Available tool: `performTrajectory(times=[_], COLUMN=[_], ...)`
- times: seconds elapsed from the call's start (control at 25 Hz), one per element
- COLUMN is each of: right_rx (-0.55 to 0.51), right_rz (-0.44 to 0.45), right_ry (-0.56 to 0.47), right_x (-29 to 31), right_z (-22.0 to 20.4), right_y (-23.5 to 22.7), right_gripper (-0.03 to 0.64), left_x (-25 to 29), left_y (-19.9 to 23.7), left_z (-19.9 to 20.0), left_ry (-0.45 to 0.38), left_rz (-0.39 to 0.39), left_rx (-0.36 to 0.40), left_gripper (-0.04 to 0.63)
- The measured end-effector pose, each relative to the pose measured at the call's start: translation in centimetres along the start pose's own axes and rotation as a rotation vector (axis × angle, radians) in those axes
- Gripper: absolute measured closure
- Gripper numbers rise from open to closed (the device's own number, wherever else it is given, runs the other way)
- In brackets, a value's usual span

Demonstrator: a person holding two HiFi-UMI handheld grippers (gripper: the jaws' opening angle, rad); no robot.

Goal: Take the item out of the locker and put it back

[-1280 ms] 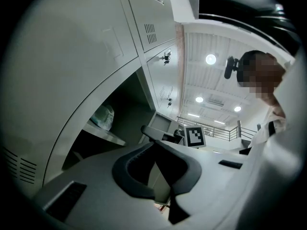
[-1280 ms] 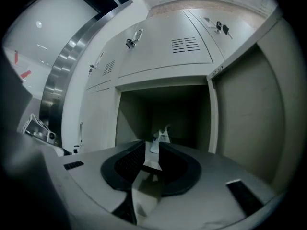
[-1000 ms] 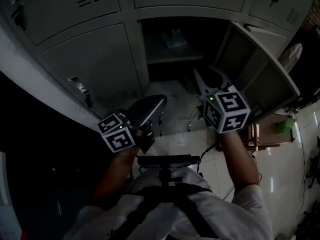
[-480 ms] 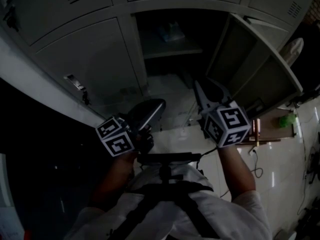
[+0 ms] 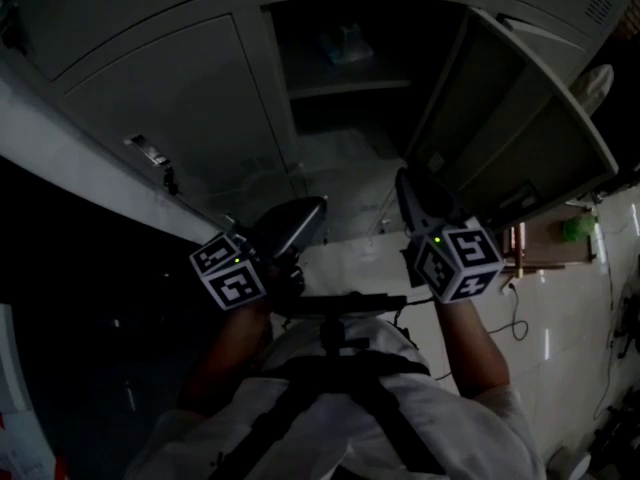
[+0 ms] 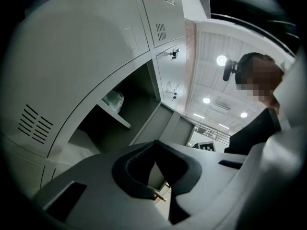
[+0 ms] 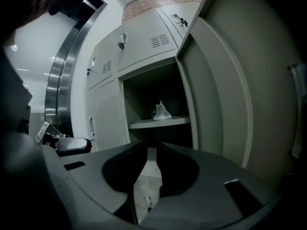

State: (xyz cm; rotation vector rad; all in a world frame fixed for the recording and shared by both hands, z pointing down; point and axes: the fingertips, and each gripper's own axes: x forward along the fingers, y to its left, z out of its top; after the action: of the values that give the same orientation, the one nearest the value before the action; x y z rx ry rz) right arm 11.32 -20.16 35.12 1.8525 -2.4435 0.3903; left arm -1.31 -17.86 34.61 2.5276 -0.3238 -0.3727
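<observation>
The item, a small pale crumpled bag (image 5: 345, 43), lies on the shelf (image 5: 350, 88) inside the open locker. It also shows in the left gripper view (image 6: 113, 99) and the right gripper view (image 7: 161, 111). Both grippers hang in front of the locker, well short of it. My left gripper (image 5: 316, 208) is shut with its tips touching (image 6: 154, 143) and holds nothing. My right gripper (image 5: 407, 178) points at the opening, below the shelf. Its jaws are closing, with a narrow gap (image 7: 151, 151) left and nothing between them.
The locker door (image 5: 520, 118) stands swung open to the right, close beside the right gripper. Closed lockers (image 5: 170, 98) fill the left and the row above. A glossy tiled floor (image 5: 570, 318) with a cable, a wooden piece (image 5: 520, 253) and something green (image 5: 577, 228) lies at right.
The right gripper has drawn back a little from the locker and its jaws have narrowed. The left gripper has stayed almost still.
</observation>
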Motion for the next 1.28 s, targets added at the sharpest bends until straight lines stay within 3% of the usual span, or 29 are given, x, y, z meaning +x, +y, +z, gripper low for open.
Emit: performTrajectory(times=[0.92,1.28], right_rx=[0.125,0.122], right_rz=[-0.053,0.037], right_ry=[0.082,0.061], right_x=[-6.4,-12.7], right_z=[-7.0,-8.6], right_y=[3.5,2.7], right_gripper=[0.575,0.575], left_x=[-4.8,-4.6], left_y=[-2.7,-8.8], left_z=[-6.7,-10.3], left_ry=[0.058,0.010], left_rz=[-0.018,0.051], left_rx=[-0.149,-0.075], left_gripper=[0.595,0.595])
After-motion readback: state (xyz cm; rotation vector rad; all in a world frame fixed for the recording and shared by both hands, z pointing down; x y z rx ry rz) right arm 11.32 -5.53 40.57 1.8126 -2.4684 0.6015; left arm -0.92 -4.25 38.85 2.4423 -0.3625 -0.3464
